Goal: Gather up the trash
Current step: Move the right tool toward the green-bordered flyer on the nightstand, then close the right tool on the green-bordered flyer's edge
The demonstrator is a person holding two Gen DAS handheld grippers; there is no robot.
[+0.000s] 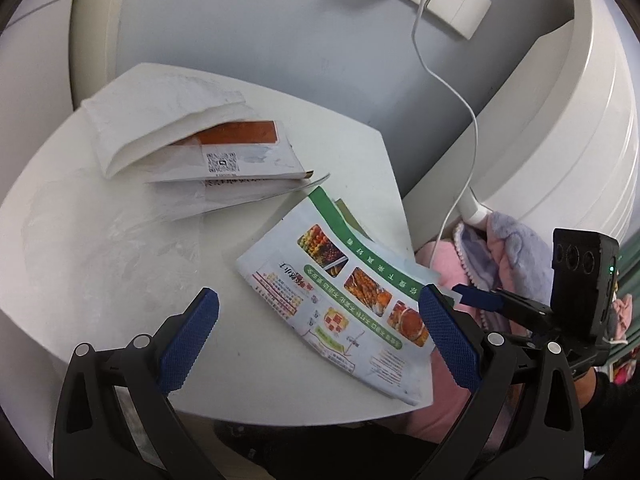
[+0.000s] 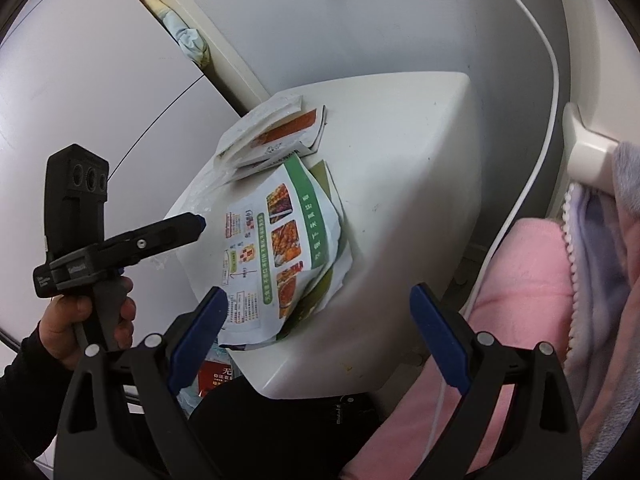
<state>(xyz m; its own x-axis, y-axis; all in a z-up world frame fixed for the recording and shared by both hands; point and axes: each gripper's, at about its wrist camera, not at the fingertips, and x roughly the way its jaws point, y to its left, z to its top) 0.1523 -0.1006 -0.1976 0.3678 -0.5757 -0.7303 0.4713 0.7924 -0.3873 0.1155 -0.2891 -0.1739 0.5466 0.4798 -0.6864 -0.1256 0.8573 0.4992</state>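
On the white rounded surface lies a printed green-bordered food leaflet. Left gripper spread above it. Right gripper likewise spread.

On the surface in your left wrist view, the printed leaflet lies at about 4 o'clock, overhanging the edge. The torn envelope sits behind it at 11 o'clock. The cable runs down the wall at 2 o'clock, to the bedding.
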